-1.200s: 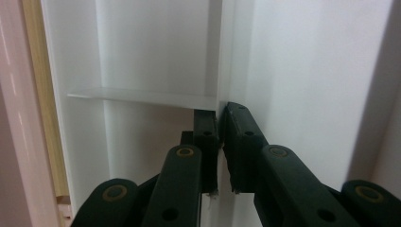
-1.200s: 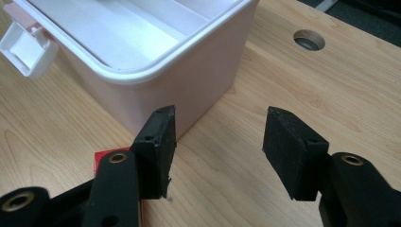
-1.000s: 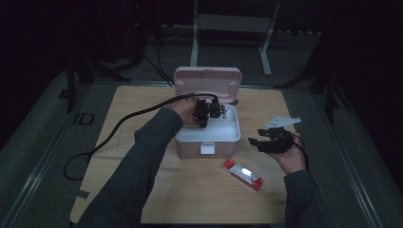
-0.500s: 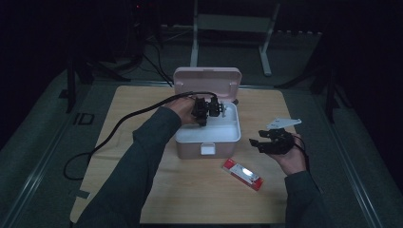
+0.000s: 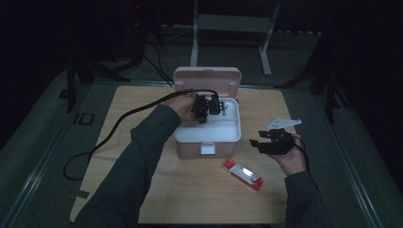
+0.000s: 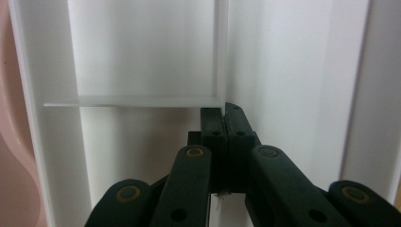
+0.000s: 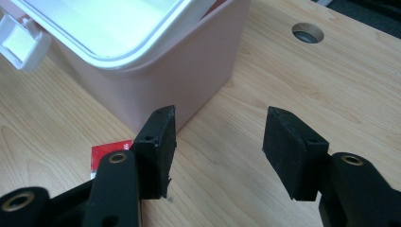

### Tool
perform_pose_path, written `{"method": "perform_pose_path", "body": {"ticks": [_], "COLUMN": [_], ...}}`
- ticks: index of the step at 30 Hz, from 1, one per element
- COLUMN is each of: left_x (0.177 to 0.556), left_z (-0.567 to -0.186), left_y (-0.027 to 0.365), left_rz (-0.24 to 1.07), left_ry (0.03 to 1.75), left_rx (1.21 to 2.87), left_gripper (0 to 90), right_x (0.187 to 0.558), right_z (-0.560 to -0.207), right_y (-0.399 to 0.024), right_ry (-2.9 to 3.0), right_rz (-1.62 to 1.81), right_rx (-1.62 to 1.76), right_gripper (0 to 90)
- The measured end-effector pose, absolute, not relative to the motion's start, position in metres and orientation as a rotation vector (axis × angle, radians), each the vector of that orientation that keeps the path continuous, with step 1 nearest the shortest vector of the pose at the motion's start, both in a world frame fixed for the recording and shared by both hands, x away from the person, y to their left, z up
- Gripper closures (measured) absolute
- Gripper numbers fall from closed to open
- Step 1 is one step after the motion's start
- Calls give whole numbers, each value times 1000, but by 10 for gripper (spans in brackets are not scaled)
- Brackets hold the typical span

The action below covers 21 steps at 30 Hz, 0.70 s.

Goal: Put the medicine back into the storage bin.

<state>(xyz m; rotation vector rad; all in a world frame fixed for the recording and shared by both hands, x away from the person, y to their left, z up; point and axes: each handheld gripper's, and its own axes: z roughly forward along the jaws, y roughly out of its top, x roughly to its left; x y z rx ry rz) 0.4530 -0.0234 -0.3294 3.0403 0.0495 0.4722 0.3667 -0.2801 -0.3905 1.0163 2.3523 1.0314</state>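
A pink box (image 5: 190,147) stands open mid-table with its lid (image 5: 206,80) tipped back. Inside sits a white tray (image 6: 142,61) split by thin partition walls. My left gripper (image 5: 203,116) reaches down into the box. In the left gripper view its jaws (image 6: 224,113) are pressed together right where an upright partition (image 6: 220,56) runs down to them, apparently pinching it. My right gripper (image 5: 264,141) hovers open to the right of the box, low over the wood. In the right gripper view (image 7: 217,127) nothing lies between its jaws. A red packet (image 5: 242,174) lies flat in front of the box.
The wooden table (image 5: 142,102) has bare wood to the left and right of the box. A white latch (image 7: 21,45) hangs on the box front. A round cable hole (image 7: 307,33) pierces the tabletop. The left gripper's black cable (image 5: 119,126) trails off the left edge.
Almost nothing differs: the left gripper stays inside the box and the right gripper holds its place, open.
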Motion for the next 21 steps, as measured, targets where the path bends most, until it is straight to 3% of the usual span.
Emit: {"method": "perform_pose_path", "body": {"ticks": [21], "left_x": [449], "left_z": [-312], "left_y": [-15], "left_rz": [461], "left_ry": [45], "left_rx": [3013], "left_gripper": [889], "right_x": [366], "right_z": [-394], "right_y": [-281], "right_ry": [2357], "right_rz": [1028], "right_rx": [1031], "right_gripper": [443]}}
